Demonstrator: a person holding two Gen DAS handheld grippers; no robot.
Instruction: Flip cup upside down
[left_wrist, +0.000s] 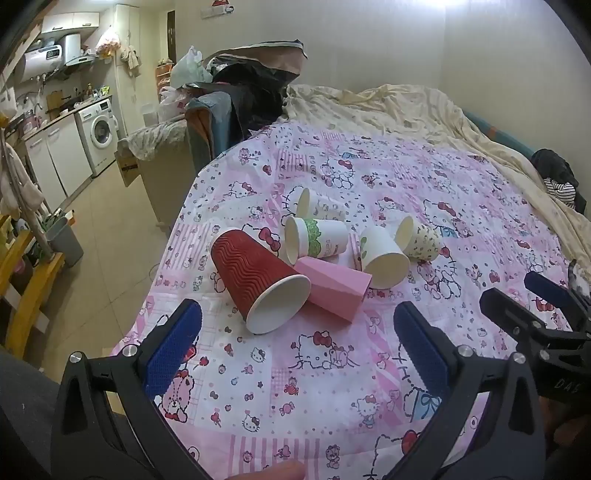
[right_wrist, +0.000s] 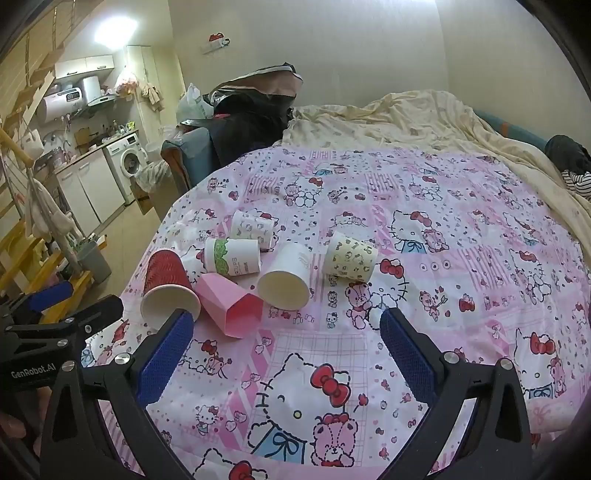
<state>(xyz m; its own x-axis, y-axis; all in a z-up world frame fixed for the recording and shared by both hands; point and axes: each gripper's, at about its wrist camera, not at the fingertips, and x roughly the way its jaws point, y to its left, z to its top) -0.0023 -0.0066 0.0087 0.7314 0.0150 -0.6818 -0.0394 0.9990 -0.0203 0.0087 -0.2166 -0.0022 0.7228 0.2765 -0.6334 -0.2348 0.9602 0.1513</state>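
Several cups lie on their sides on the pink cartoon-print bedspread (left_wrist: 332, 369). A red ribbed cup (left_wrist: 258, 280) lies nearest, mouth toward me, and shows in the right wrist view (right_wrist: 166, 288). A pink faceted cup (left_wrist: 332, 288) (right_wrist: 229, 306) lies beside it. Behind are a green-banded white cup (left_wrist: 317, 240) (right_wrist: 232, 256), a plain white cup (left_wrist: 384, 258) (right_wrist: 286, 277), a yellow patterned cup (left_wrist: 421, 240) (right_wrist: 351, 260) and a small printed cup (left_wrist: 317, 206) (right_wrist: 253, 227). My left gripper (left_wrist: 295, 332) is open and empty in front of the red cup. My right gripper (right_wrist: 284, 336) is open and empty, short of the cups.
A crumpled cream blanket (left_wrist: 424, 110) covers the far bed. A pile of bags and clothes (left_wrist: 251, 81) sits at the bed's far left corner. The bed edge drops to a tiled floor (left_wrist: 107, 229) on the left, with a kitchen and washing machine (left_wrist: 99, 133) beyond.
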